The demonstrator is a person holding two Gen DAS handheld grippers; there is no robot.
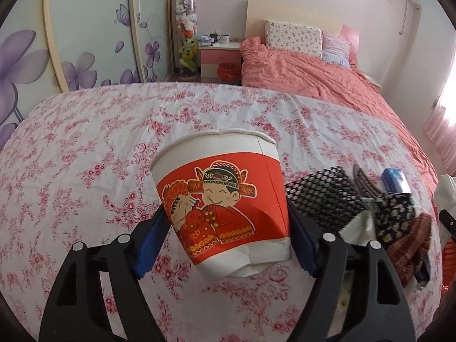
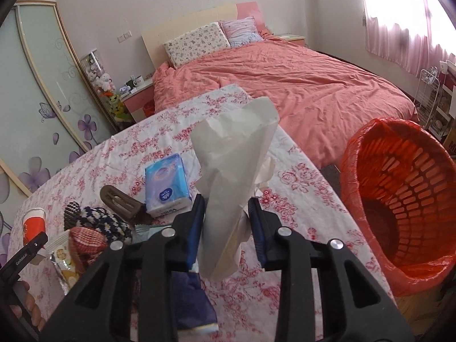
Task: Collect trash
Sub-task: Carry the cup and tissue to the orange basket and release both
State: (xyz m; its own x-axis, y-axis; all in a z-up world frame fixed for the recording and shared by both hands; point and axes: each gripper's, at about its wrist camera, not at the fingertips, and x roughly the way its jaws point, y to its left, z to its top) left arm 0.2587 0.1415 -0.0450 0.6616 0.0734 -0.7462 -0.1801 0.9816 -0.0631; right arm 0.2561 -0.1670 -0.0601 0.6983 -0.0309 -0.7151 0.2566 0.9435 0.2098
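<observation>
A paper cup (image 1: 221,199) printed with a red cartoon couple is clamped between the fingers of the left gripper (image 1: 228,236) and is held, tilted, clear of the desk (image 1: 85,148) with its floral cloth. A crumpled white tissue (image 2: 233,182) is pinched by the fingers of the right gripper (image 2: 226,228), raised above the desk's right edge. Just beyond that edge, a red-lined waste basket (image 2: 399,199) is seen, its opening tipped towards the camera.

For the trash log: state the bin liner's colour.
Red-orange bin liner, clearest in the right wrist view.
</observation>
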